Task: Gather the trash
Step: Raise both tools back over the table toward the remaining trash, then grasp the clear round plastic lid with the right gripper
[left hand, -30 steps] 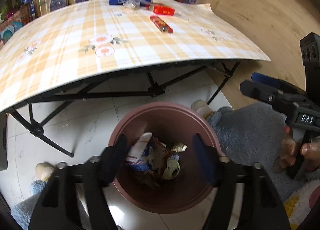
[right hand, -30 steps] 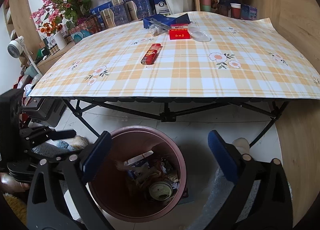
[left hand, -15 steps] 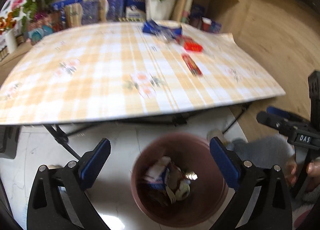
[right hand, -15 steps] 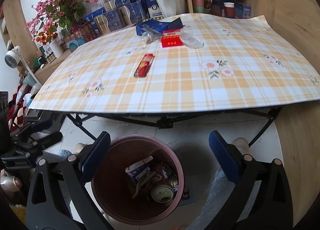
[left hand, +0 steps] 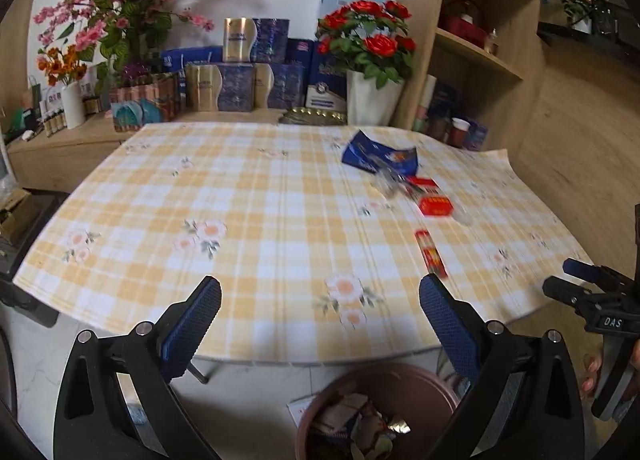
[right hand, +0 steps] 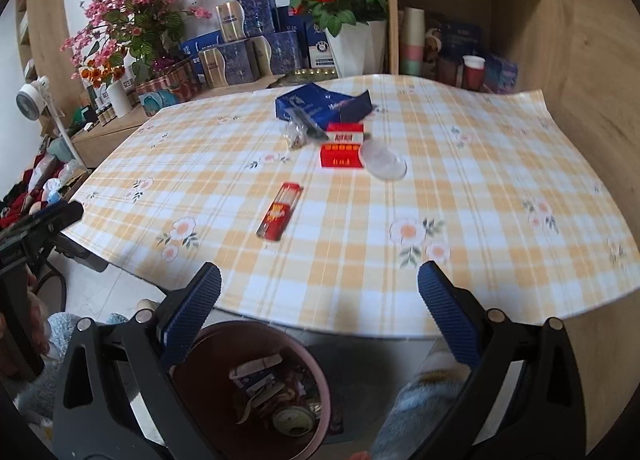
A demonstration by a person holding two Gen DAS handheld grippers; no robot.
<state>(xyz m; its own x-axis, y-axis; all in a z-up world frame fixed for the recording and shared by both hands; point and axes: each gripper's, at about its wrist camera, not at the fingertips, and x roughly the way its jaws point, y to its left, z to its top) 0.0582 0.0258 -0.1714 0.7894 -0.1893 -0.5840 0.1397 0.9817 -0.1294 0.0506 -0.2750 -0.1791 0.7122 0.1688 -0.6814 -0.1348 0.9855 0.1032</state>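
Trash lies on the checked tablecloth [right hand: 460, 220]: a long red wrapper [right hand: 280, 211] [left hand: 430, 254], a red box [right hand: 342, 155] [left hand: 436, 206], a second red pack [right hand: 345, 133], a clear round lid [right hand: 384, 159], crumpled clear plastic [right hand: 298, 134] and a blue bag [right hand: 320, 104] [left hand: 380, 154]. A brown bin [right hand: 256, 380] [left hand: 376, 412] with several discarded pieces stands on the floor below the table's near edge. My left gripper [left hand: 320, 324] is open and empty, above the bin. My right gripper [right hand: 320, 320] is open and empty too.
Flower pots [left hand: 372, 72], blue and gold boxes [left hand: 240, 72] and a wooden shelf unit [left hand: 472, 40] stand behind the table. A hand holds the right gripper at the right edge of the left wrist view. Fuzzy slippers [right hand: 424, 392] rest on the floor by the bin.
Both grippers rose and tilted up from the bin toward the tabletop. The left gripper's jaws widened from partly closed over the bin to fully open.
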